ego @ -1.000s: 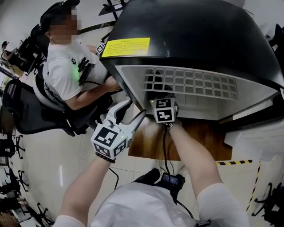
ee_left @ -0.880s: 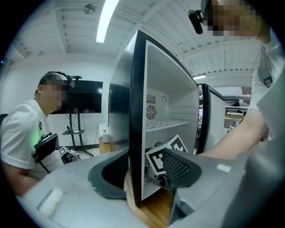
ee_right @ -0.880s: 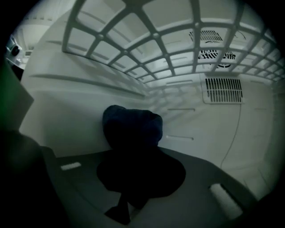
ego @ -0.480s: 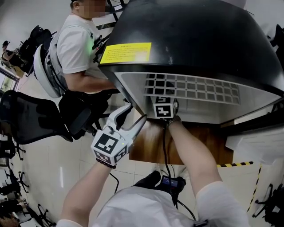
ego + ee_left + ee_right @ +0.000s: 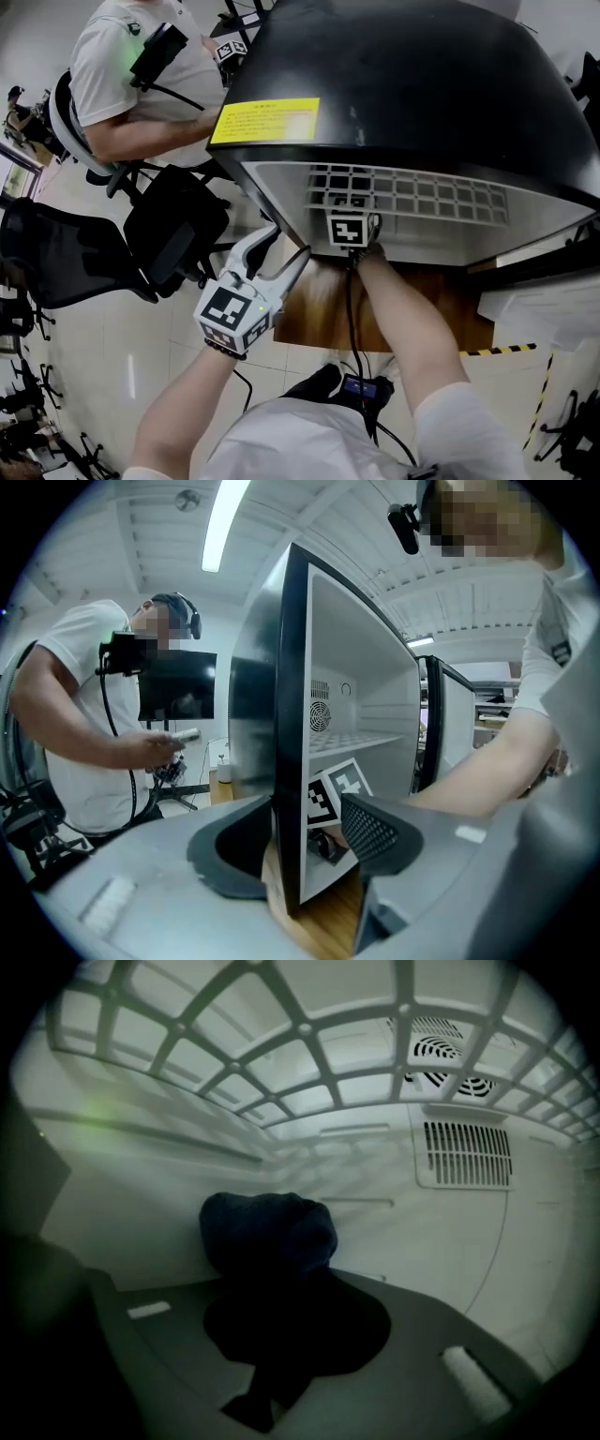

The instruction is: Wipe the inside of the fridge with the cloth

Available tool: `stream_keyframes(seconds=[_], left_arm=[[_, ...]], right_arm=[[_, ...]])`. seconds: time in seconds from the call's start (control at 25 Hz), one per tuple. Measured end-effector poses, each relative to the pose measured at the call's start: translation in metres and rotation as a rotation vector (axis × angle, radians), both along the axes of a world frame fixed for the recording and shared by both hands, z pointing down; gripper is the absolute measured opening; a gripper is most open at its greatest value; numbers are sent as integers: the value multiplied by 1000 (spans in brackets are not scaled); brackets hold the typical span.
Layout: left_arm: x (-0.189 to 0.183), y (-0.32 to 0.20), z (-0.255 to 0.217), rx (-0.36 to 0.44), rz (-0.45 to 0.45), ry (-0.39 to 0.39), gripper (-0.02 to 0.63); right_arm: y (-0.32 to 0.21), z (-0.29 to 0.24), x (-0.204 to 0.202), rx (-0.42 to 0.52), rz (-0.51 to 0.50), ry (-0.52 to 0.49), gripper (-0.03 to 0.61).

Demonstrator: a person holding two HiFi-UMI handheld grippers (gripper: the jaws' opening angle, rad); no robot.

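Person (image 5: 141, 66) left of fridge (image 5: 394, 84) has got up since a sec ago. Our L gripper (image 5: 281, 246) hasn't budged: jaws wide, astride fridge's side wall (image 5: 289, 714), not clamping it. R gripper (image 5: 281, 1335), nipped on dark cloth (image 5: 269, 1232), has gone deeper into fridge, under shelf (image 5: 309, 1063).

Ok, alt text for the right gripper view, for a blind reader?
The right claw grips a bunched dark blue cloth inside the white fridge, beneath a grid shelf; slotted vents and a round fan grille show on the back wall.

Dark blue cloth (image 5: 269, 1230), bunched, against white fridge (image 5: 469, 1260) wall
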State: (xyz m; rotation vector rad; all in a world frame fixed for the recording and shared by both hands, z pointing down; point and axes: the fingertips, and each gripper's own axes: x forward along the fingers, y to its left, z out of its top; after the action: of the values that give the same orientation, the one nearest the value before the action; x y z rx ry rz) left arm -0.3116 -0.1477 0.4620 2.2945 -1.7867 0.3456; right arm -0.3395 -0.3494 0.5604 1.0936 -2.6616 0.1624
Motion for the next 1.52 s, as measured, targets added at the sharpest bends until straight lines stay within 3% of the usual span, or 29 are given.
stream_keyframes(seconds=[1.52], left_arm=[[-3, -4, 2, 12, -111, 28, 233]], right_arm=[[-70, 9, 172, -15, 330, 99, 54]])
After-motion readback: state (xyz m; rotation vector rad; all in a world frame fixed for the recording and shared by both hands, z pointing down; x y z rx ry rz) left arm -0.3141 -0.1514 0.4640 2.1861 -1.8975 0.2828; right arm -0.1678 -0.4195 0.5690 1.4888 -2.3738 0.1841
